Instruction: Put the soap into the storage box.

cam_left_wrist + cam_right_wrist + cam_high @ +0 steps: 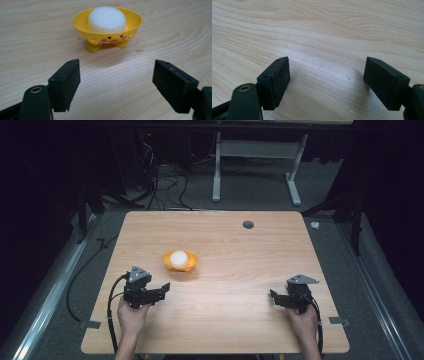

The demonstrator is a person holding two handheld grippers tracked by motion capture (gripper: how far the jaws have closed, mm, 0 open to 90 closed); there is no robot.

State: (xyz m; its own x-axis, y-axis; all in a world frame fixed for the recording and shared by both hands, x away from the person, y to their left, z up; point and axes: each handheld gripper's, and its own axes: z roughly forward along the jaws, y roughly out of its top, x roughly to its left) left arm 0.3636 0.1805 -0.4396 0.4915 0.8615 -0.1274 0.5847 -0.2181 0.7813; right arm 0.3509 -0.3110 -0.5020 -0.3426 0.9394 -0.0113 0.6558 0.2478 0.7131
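Start of the work, as judged from the layout: nothing is gripped and nothing appears displaced, so the whole handling of the bowl point(180, 262) and the white block point(178, 258) inside it seems left to do. The yellow bowl, with a painted face and small feet, stands upright on the table point(240, 320), a little toward 9 o'clock of the table's middle; the rounded block sits in its hollow, its top above the rim. The left gripper point(161, 290) lies low over the table at about 7 o'clock from the bowl, near it but apart, held by the left hand point(133, 316), jaws spread wide and empty. In the left gripper view the bowl point(107, 27) with the block point(107, 19) stands at 12 o'clock between the two pads point(65, 82), so this tool is aimed at it and looks the likelier to move in first. The right gripper point(276, 298), in the right hand point(303, 322), rests well away at roughly 4 o'clock from the bowl, jaws likewise apart; the right gripper view has bare wood point(324, 37) between its pads point(274, 81).
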